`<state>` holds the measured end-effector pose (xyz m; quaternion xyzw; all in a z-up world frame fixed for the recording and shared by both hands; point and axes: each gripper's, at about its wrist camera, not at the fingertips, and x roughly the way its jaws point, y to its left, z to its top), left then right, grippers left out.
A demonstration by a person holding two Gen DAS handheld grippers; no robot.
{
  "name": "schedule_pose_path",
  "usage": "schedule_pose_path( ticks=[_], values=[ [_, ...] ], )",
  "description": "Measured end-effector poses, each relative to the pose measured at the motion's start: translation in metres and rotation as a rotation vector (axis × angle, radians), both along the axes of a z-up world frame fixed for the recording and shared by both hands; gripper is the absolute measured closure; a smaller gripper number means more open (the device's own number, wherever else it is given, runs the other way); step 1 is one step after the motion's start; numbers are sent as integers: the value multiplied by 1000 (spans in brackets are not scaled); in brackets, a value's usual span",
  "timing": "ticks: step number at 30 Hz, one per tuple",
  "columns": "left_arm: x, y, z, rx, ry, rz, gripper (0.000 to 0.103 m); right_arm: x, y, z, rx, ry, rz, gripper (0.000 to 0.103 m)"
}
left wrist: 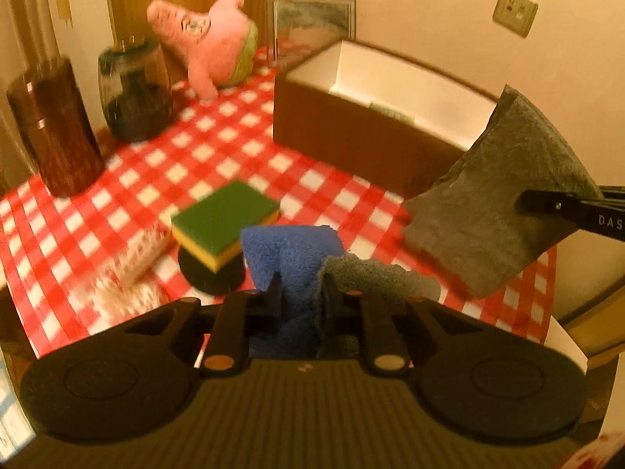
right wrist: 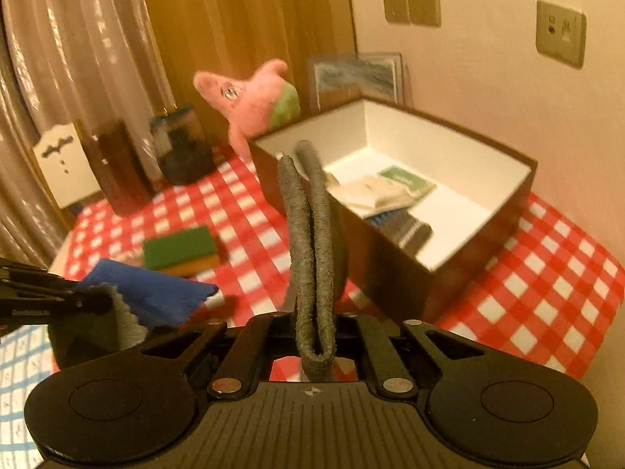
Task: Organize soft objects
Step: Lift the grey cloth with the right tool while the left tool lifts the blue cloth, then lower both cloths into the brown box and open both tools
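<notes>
My left gripper [left wrist: 302, 289] is shut on a blue cloth [left wrist: 289, 254], and a grey pinked-edge cloth [left wrist: 383, 277] is pinched with it; both hang above the checked tablecloth. The right wrist view shows that gripper [right wrist: 78, 301] at the left with the blue cloth [right wrist: 156, 293]. My right gripper [right wrist: 314, 324] is shut on a folded grey felt cloth [right wrist: 312, 242], held up in front of the brown box [right wrist: 480, 234]. In the left wrist view the felt cloth [left wrist: 508, 195] hangs from the right gripper [left wrist: 547, 203]. A green-and-yellow sponge [left wrist: 224, 222] rests on a black coaster [left wrist: 211, 277]. A pink plush star [left wrist: 218, 43] sits at the back.
The brown box [left wrist: 351, 133] has white inner walls and holds folded cloths [right wrist: 375, 191] and a dark striped item [right wrist: 406, 230]. A dark glass vase [left wrist: 134, 90] and a brown tumbler [left wrist: 54, 129] stand at the left. A framed picture [left wrist: 312, 23] leans on the wall.
</notes>
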<state>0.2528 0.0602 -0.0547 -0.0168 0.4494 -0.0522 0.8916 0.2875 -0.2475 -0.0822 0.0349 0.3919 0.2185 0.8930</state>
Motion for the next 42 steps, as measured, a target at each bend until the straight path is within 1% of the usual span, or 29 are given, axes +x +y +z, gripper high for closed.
schedule_pose_path(
  ticks=[4,14,20,25,28,33,39,42],
  values=[
    [8,0,20,9,-49,0,86,3,1,17,41,-27,16,98],
    [35,-6,56,23,-153,-24,86,18,3,57,70,-140,42,98],
    [61,-23,79,29,-227,-63,86,34,-3,81,78,-212,22,98],
    [86,-39,91,23,-255,-90,86,50,-14,96,69,-256,-21,98],
    [102,-49,94,12,-259,-107,86,59,-21,99,55,-272,-40,98],
    [130,-70,95,23,-263,-135,86,75,-31,98,14,-281,-75,98],
    [167,-87,88,23,-245,-149,86,98,-41,84,-47,-265,-113,98],
    [185,-94,80,24,-226,-152,86,109,-42,75,-80,-255,-123,98]
  ],
)
